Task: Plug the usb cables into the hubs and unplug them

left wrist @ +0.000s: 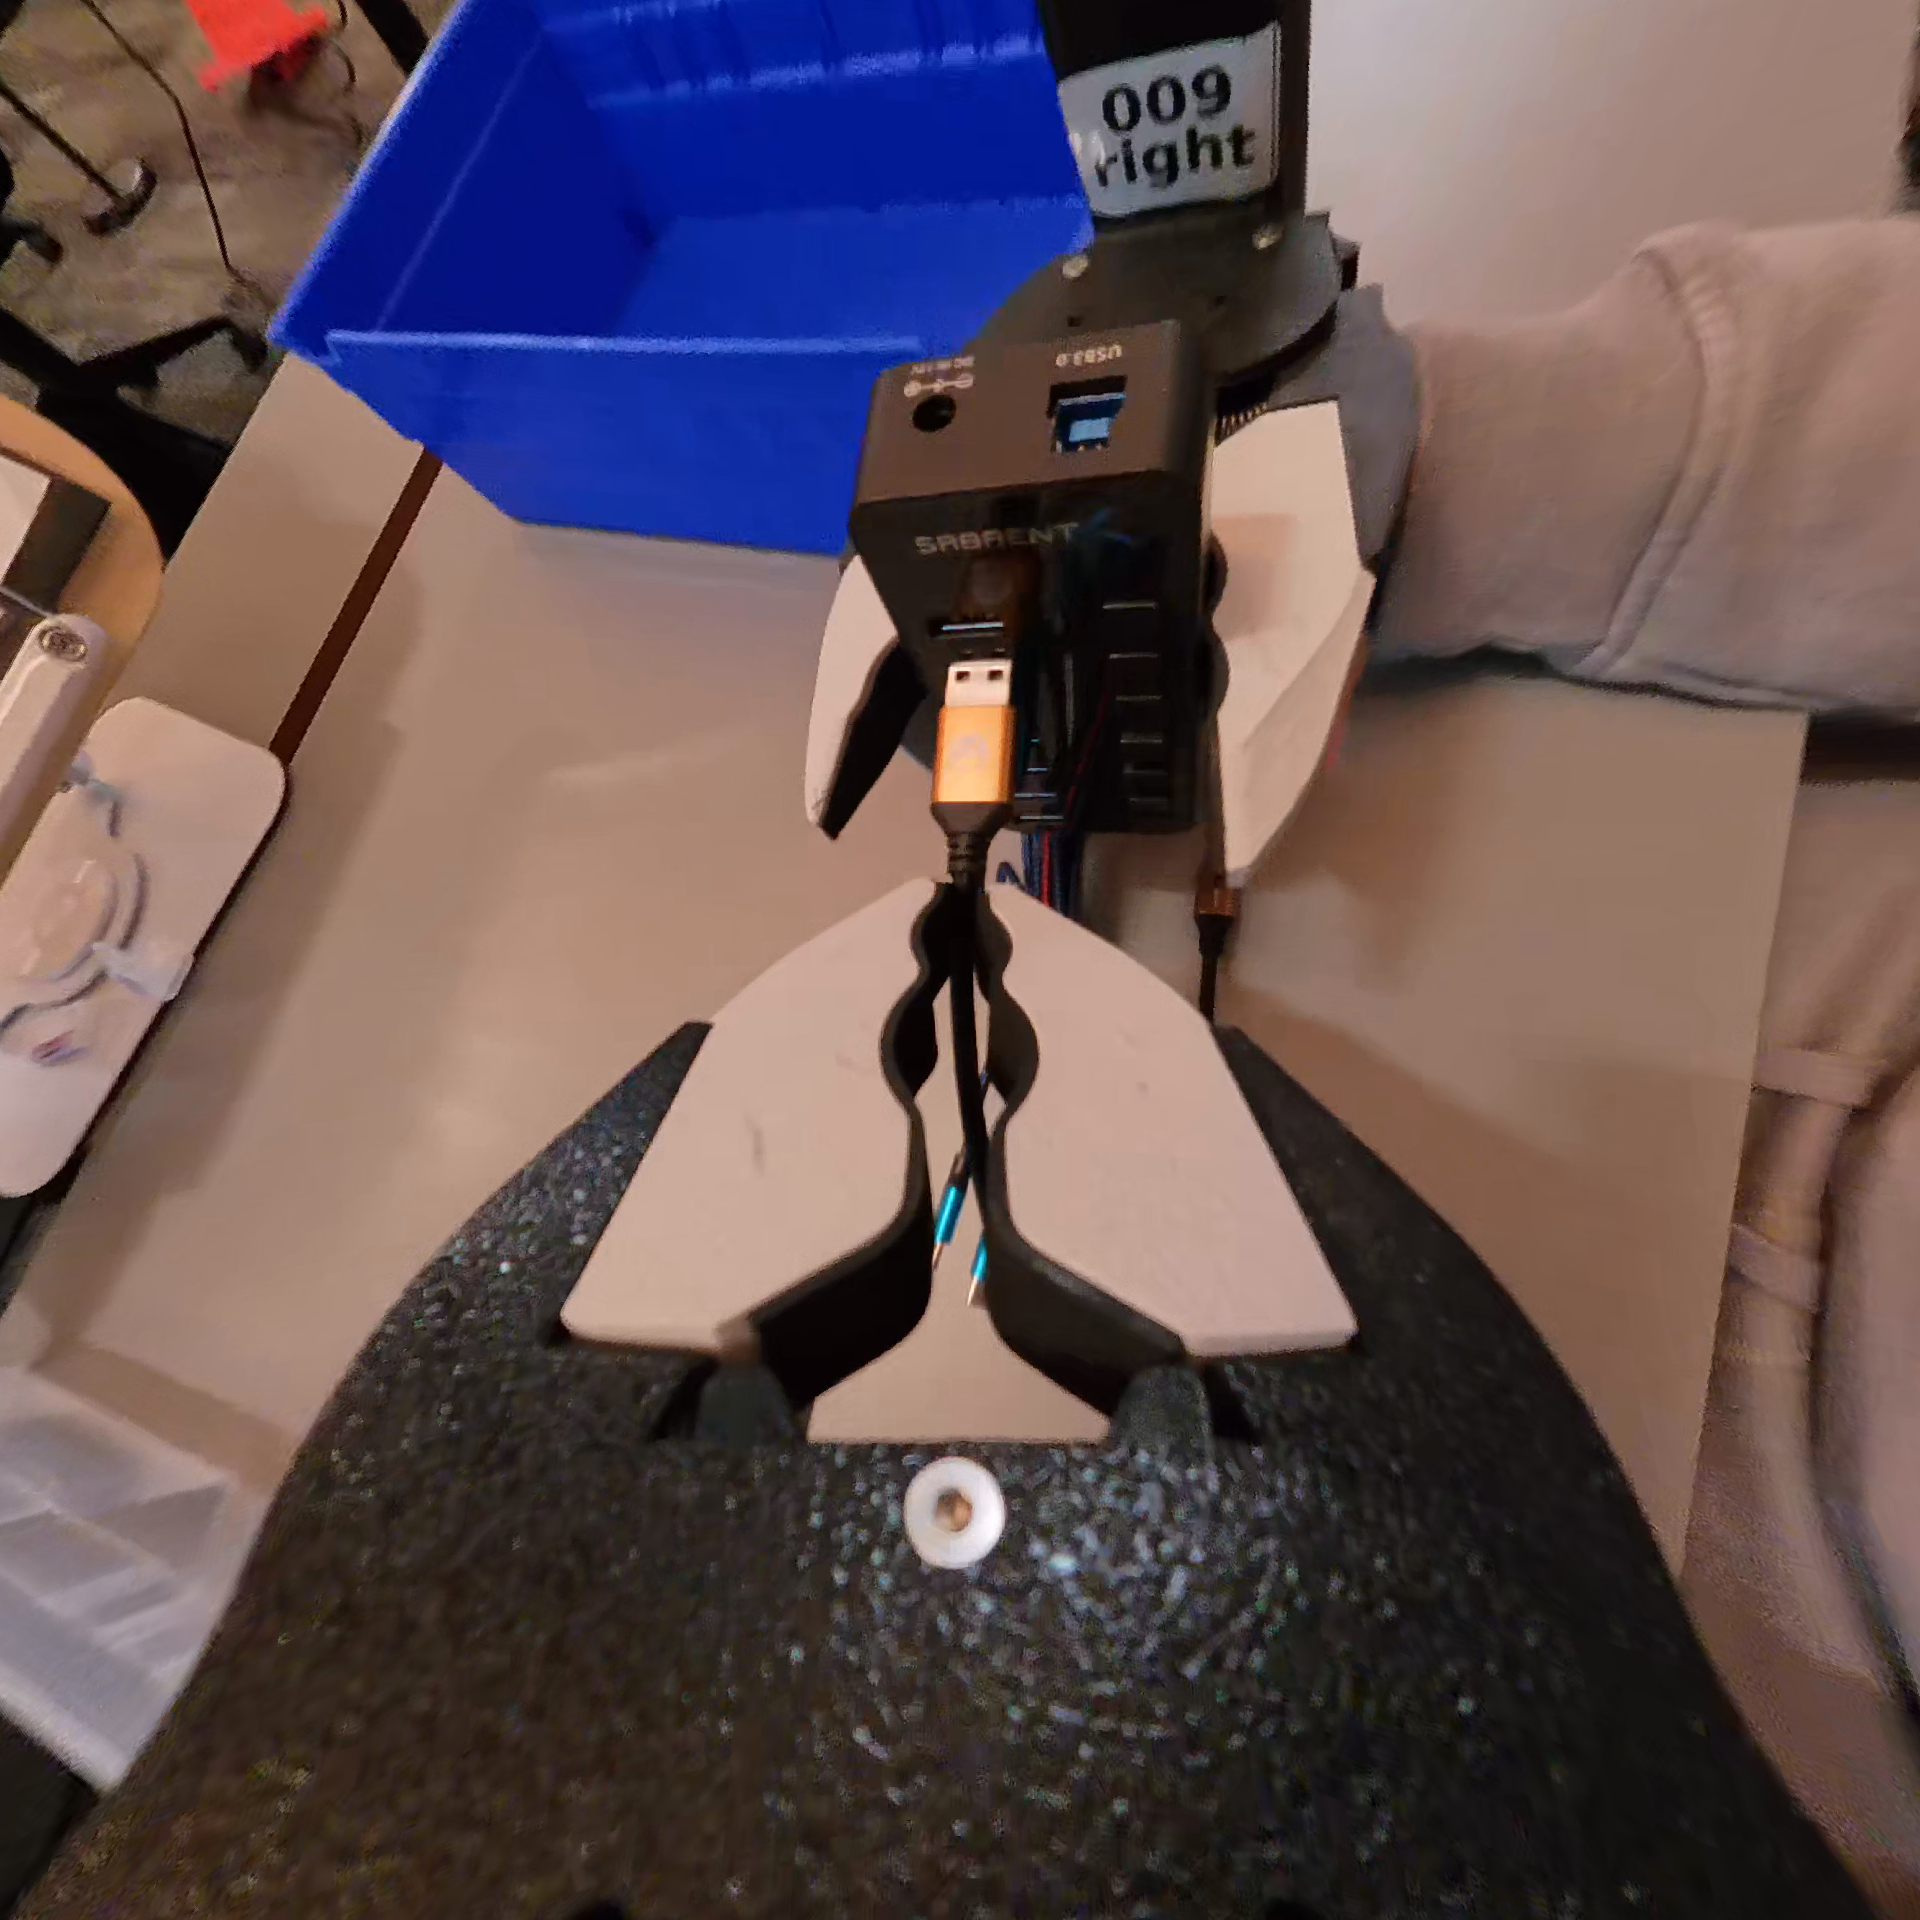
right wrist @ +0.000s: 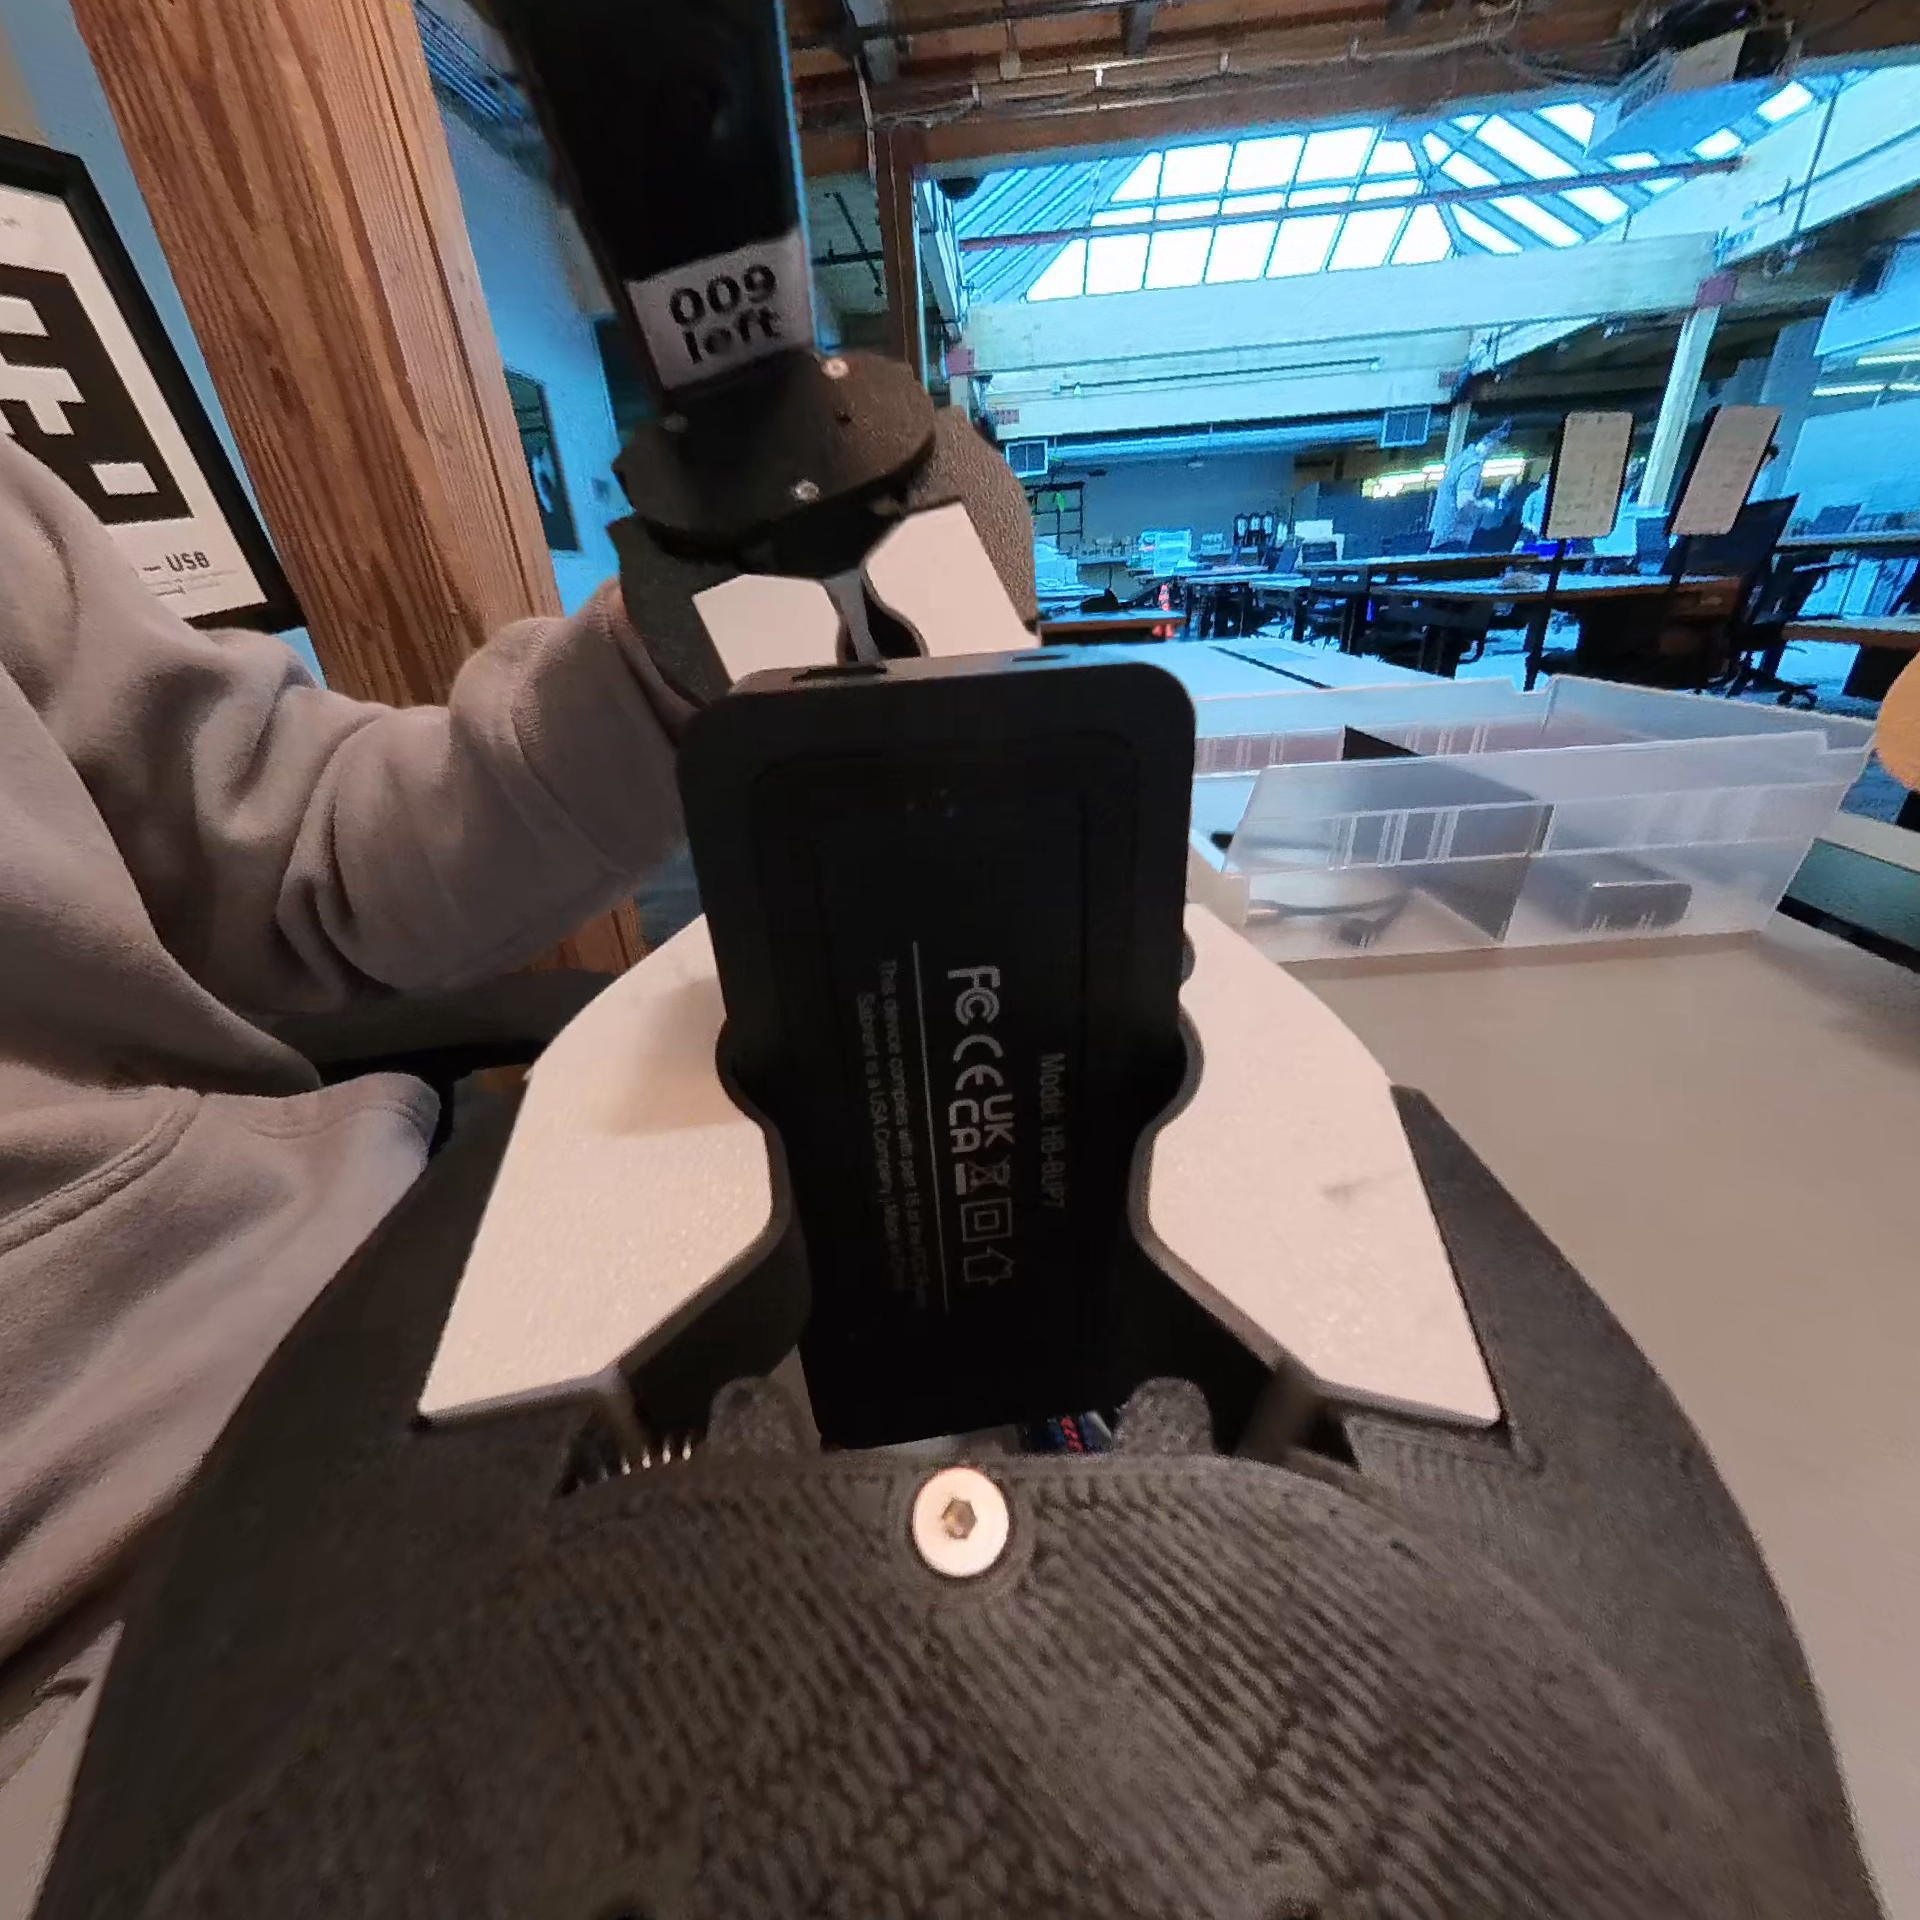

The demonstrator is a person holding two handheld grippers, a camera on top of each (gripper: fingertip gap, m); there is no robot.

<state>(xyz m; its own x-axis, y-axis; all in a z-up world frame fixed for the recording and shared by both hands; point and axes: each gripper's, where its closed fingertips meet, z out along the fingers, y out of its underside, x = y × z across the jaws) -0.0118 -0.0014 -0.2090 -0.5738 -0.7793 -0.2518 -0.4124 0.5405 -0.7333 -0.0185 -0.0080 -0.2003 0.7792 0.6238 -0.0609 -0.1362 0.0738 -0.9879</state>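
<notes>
My left gripper [left wrist: 961, 894] is shut on the black cord of a USB cable [left wrist: 968, 997] with an orange plug [left wrist: 972, 753]. The plug's metal tip sits just below an empty port on the black USB hub [left wrist: 1023, 488], not inserted. My right gripper [right wrist: 956, 997] is shut on that hub [right wrist: 956, 1039] and holds it up above the table, back face toward its camera. In the left wrist view the right gripper [left wrist: 1049, 790] grips the hub from both sides. In the right wrist view the left gripper [right wrist: 868, 623] shows behind the hub's top edge.
An empty blue bin [left wrist: 686, 249] stands behind the hub on the pale table [left wrist: 520, 831]. A clear divided tray [right wrist: 1538, 821] with dark adapters sits at the right. A person's grey sleeves [left wrist: 1662, 468] reach in. A wooden post [right wrist: 312, 312] stands at the left.
</notes>
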